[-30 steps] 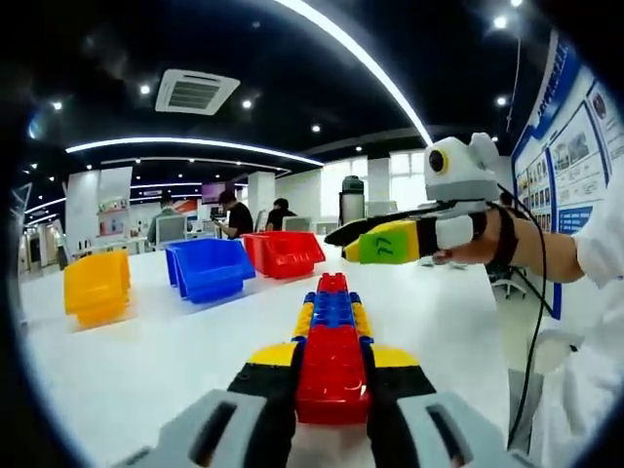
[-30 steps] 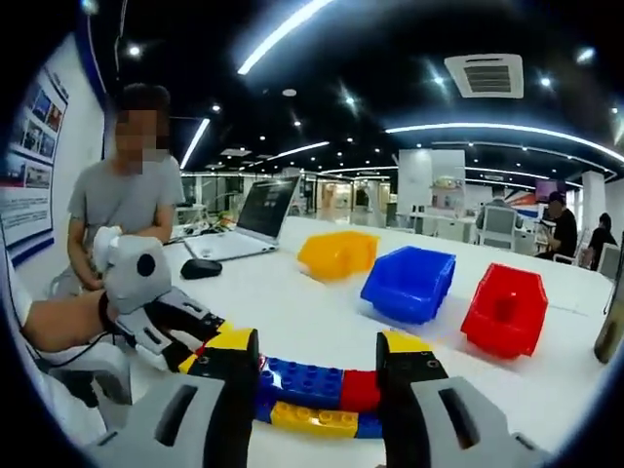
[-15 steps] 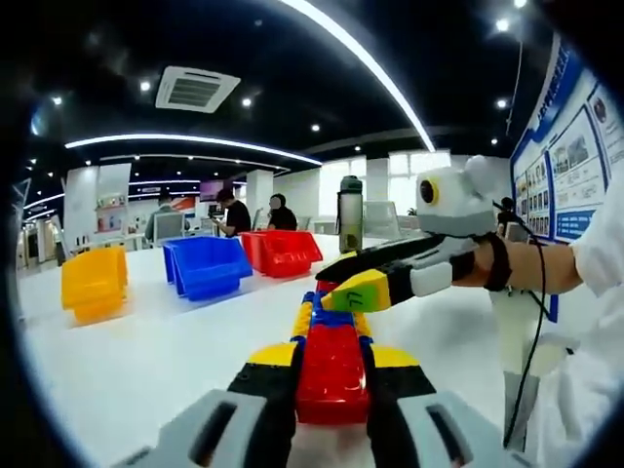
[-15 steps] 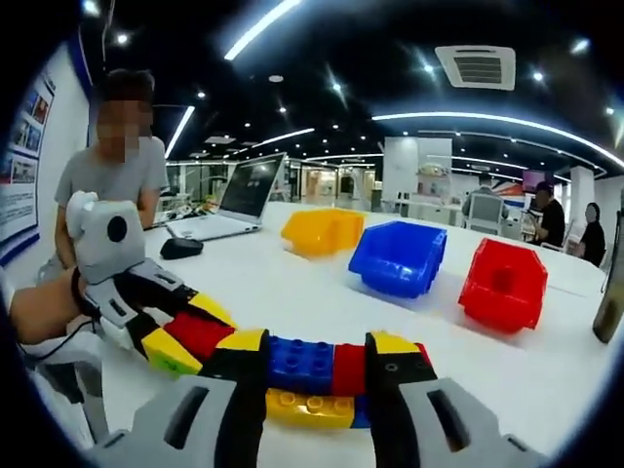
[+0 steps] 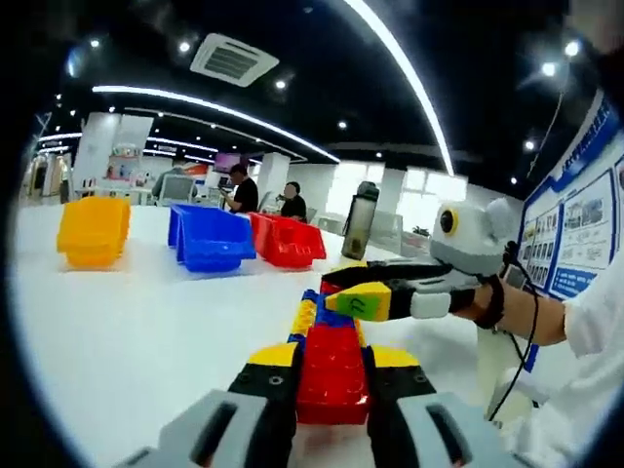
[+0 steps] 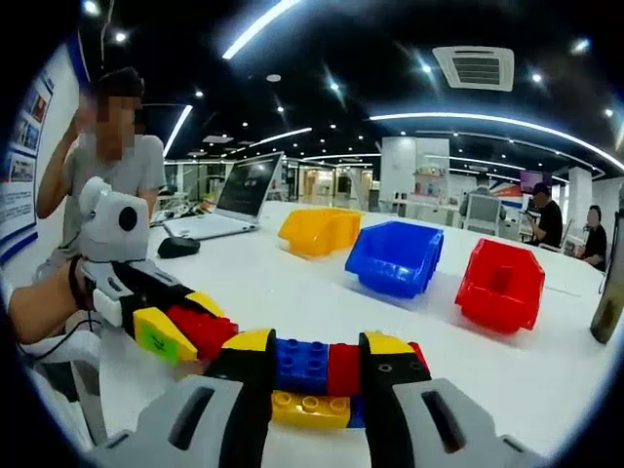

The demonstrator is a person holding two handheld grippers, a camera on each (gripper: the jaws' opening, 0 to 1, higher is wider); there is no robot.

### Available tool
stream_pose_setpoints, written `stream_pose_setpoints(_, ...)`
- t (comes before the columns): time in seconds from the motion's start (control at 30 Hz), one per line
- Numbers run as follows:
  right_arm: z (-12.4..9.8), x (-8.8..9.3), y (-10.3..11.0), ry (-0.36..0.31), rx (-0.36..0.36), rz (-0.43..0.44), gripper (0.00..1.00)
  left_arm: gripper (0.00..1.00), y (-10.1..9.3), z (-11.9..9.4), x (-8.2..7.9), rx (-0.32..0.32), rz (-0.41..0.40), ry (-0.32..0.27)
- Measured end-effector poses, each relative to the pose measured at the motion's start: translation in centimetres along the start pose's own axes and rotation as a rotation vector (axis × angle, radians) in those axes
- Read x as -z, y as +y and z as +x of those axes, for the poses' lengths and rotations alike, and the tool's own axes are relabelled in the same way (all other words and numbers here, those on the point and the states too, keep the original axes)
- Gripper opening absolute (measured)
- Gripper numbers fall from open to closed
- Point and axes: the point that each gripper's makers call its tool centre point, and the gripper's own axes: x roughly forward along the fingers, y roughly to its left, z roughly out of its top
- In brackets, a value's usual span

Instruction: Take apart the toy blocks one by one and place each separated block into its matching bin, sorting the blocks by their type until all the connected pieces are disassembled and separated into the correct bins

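The left gripper [image 5: 331, 390] is clamped on a red block at the near end of the block stick [image 5: 331, 336], a row of red, blue and yellow toy blocks stuck together. The stick is held up over the white worktop [image 5: 146, 331]. In the left gripper view the right gripper [image 5: 356, 292] comes in from the right, and its two jaws are on either side of the far end of the stick. A person's hand [image 5: 468, 297] holds it.

In the right gripper view the right gripper [image 6: 312, 366] has its jaws pressed on both sides of the blue and red blocks in the block stick [image 6: 312, 375], with a yellow block just under them. The left gripper [image 6: 171, 327] comes in from the left and holds the red end.

Three bins sit in a row near the far edge of the worktop. They are the yellow bin [image 6: 317, 231], the blue bin [image 6: 395, 258] and the red bin [image 6: 502, 286]. The blue one is between the other two. A laptop [image 6: 239, 210] and a black mouse [image 6: 178, 247] sit at the far left corner in the right gripper view, and a person [image 6: 107, 166] in a grey shirt sits there. A bottle [image 5: 358, 222] stands behind the red bin in the left gripper view
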Motion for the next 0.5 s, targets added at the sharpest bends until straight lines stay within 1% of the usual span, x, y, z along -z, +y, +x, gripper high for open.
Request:
stream_pose_setpoints(0.07, -0.1, 0.0, 0.1, -0.005, -0.003, -0.001, 0.35, 0.27, 0.0, -0.2, -0.5, -0.001, 0.03, -0.033)
stream_pose_setpoints(0.2, -0.2, 0.0, 0.5, 0.0, -0.005, -0.001, 0.35, 0.27, -0.2, -0.4, -1.0, -0.007, 0.064, -0.067)
stream_pose_setpoints(0.43, 0.0, 0.1, 0.4, -0.007, -0.008, -0.002, 0.34, 0.27, -0.4, -0.7, -1.7, -0.01, 0.054, -0.101)
stream_pose_setpoints(0.5, -0.1, 0.1, 0.5, -0.012, -0.008, -0.002, 0.34, 0.27, -0.1, -0.7, -2.2, -0.006, 0.028, -0.122)
